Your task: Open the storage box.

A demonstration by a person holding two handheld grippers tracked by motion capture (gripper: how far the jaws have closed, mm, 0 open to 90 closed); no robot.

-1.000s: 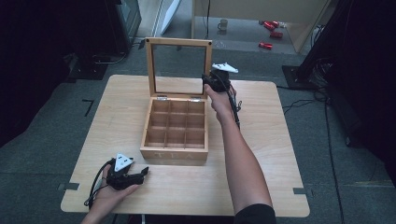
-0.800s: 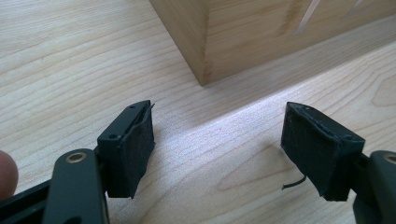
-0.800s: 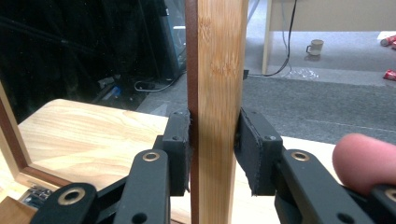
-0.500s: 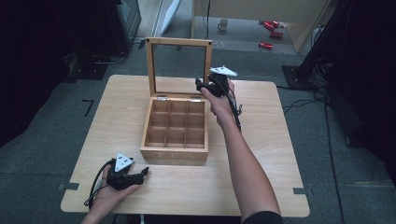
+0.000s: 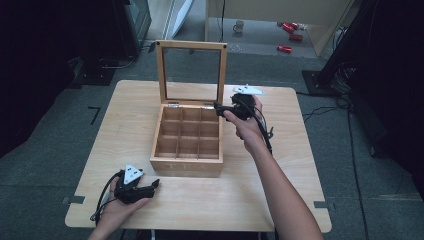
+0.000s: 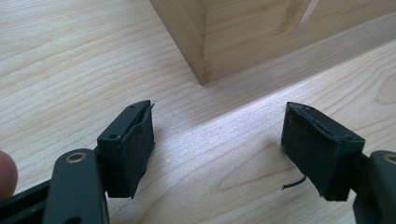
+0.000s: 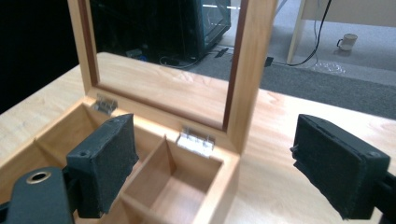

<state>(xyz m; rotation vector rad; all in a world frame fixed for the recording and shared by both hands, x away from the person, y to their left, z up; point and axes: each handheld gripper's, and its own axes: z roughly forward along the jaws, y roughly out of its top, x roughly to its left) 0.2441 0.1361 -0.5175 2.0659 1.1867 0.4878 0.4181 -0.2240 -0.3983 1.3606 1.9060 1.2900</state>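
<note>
A wooden box with several empty compartments stands mid-table, its glass-paned lid raised upright at the back. My right gripper hangs open beside the lid's right edge, level with the hinges. In the right gripper view the lid's right frame post rises between the spread pads, and a hinge shows below it. My left gripper rests open on the table near the front edge, pointing at the box's front left corner, with nothing between its jaws.
The light wooden table has bare surface to the right and left of the box. Behind it on the grey floor stand a mug, red cans and dark equipment stands. Cables trail from both grippers.
My right gripper has shifted a little forward and left, from behind the lid's right edge to beside it near the hinge. The left gripper stays where it was.
</note>
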